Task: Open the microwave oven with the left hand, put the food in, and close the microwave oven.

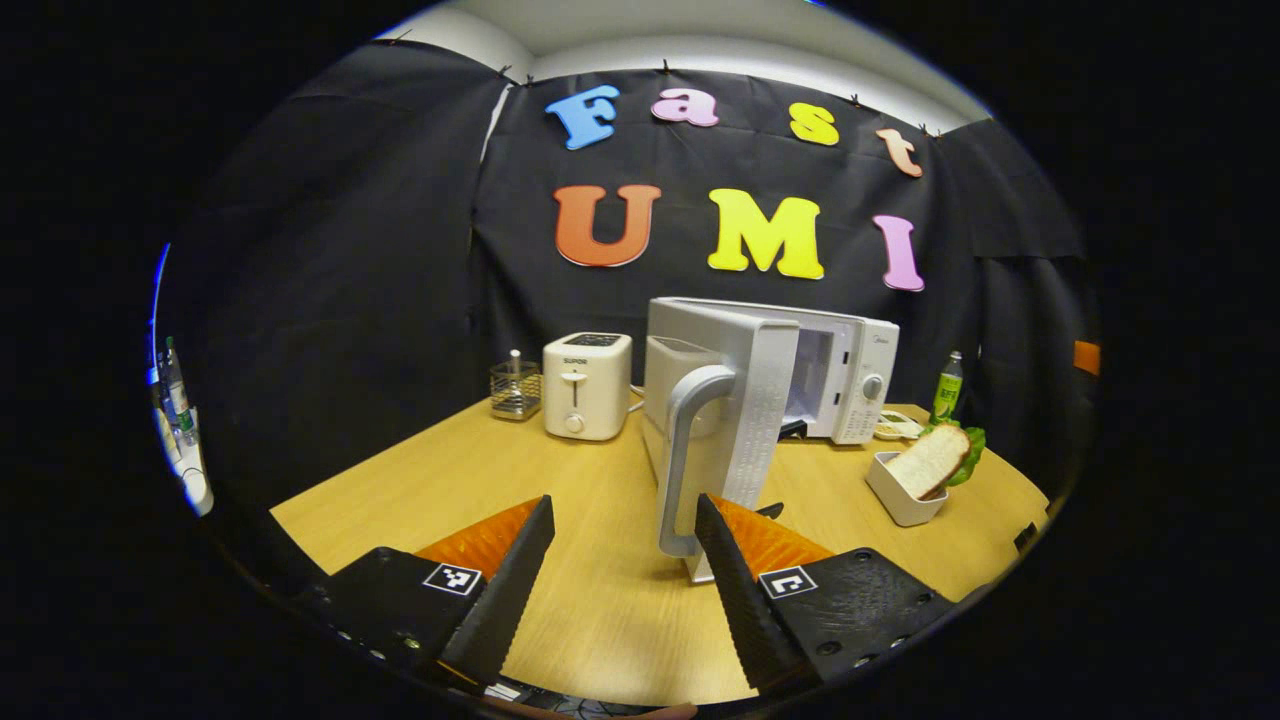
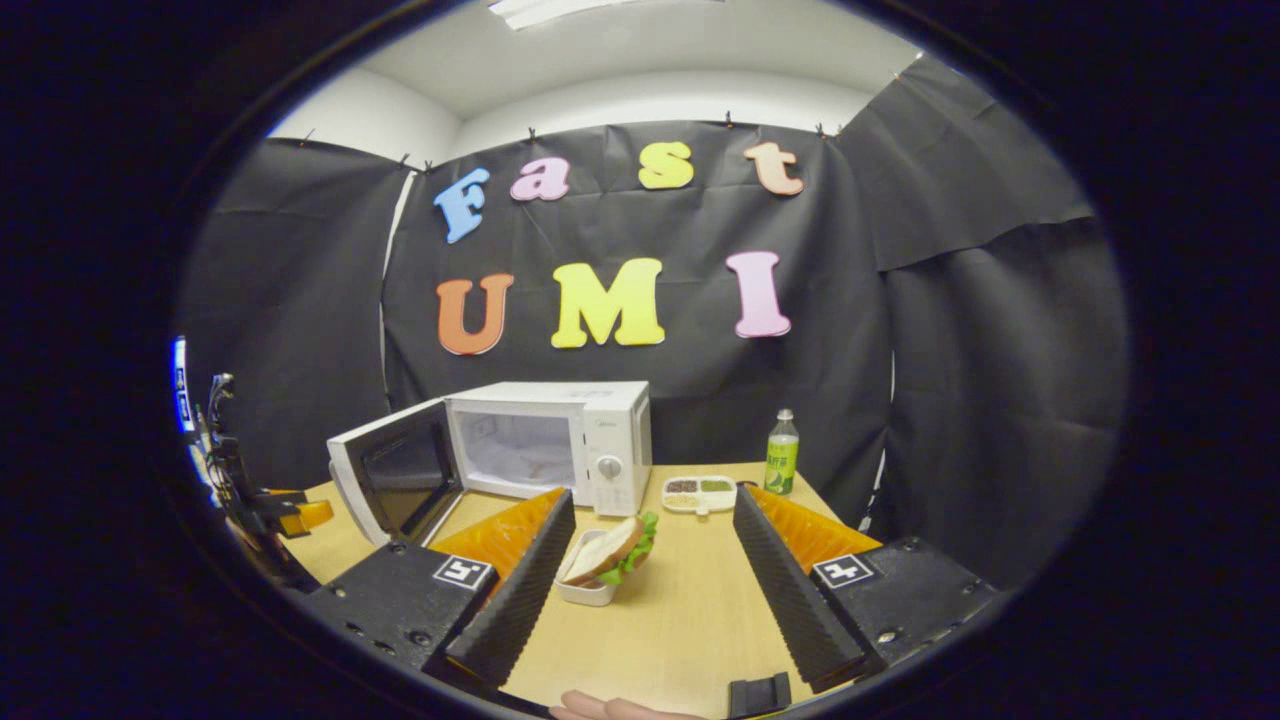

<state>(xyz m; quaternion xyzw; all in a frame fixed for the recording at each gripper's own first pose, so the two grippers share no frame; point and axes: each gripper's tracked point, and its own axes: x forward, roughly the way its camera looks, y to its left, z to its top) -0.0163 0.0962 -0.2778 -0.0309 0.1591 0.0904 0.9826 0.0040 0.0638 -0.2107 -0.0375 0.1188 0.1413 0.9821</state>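
The microwave oven was seen standing at the back of the wooden table, against the black cloth wall, with its door swung wide open toward the front. In the left gripper view the door was met almost edge-on, its curved grey handle facing the camera. The left gripper was held with its fingers spread; the handle's lower end was seen just behind the right-hand finger, and whether the two touched could not be told. Nothing was pinched between the fingers.

In the right gripper view the oven's pale cavity was exposed, with the door's dark window turned inward. The right gripper was likewise spread wide and gripped nothing. Between its fingers, farther off on the table, a small white dish was seen, holding a sandwich of sliced bread with green lettuce at its edge. The dish stood in front of the oven's control panel, apart from it.

A white toaster and a small wire holder were placed left of the oven. A divided tray of small foods and a green bottle were set to the oven's right. A fingertip was visible at the bottom of the right gripper view.
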